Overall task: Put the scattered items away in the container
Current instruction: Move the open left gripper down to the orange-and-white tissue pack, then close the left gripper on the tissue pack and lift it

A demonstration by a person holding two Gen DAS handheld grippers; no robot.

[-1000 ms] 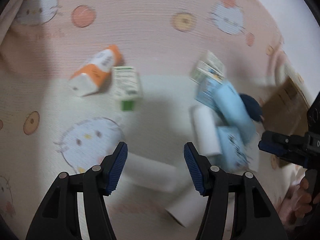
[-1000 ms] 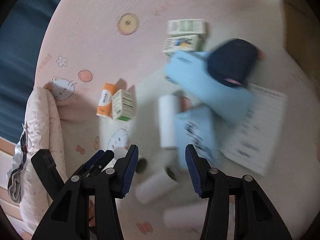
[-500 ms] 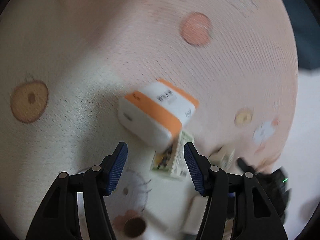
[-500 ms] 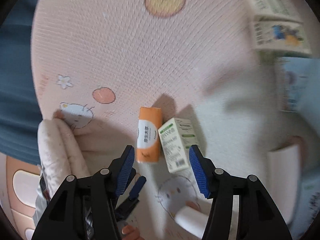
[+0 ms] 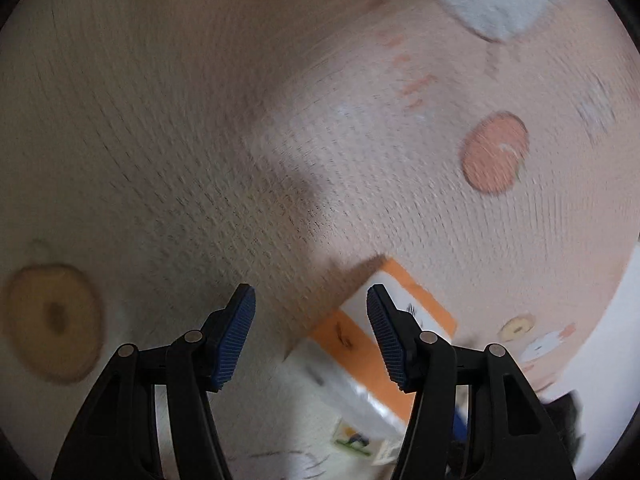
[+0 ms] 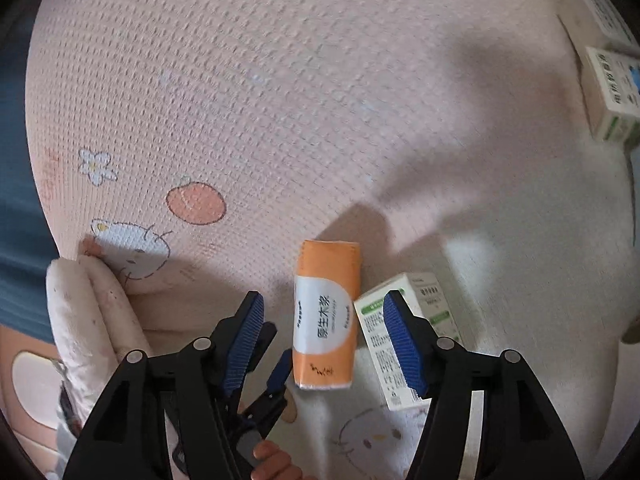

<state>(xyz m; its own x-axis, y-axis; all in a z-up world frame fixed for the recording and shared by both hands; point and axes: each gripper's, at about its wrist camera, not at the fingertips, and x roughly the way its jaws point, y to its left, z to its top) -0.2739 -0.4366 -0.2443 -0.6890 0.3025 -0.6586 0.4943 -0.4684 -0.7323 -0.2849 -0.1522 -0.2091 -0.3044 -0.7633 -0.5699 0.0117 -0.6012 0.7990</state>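
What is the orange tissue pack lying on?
The orange tissue pack lies flat on the pink cartoon-print blanket, beside a green-and-white box. Whether anything lies under the pack cannot be seen.

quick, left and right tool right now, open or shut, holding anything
Left tool: open, holding nothing; the orange pack lies near it.
Right tool: jaws opening, holding nothing; orange pack between them, untouched.

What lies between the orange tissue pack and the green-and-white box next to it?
Nothing. In the right wrist view the orange tissue pack and the green-and-white box lie side by side, almost touching, with only a sliver of the pink blanket between them.
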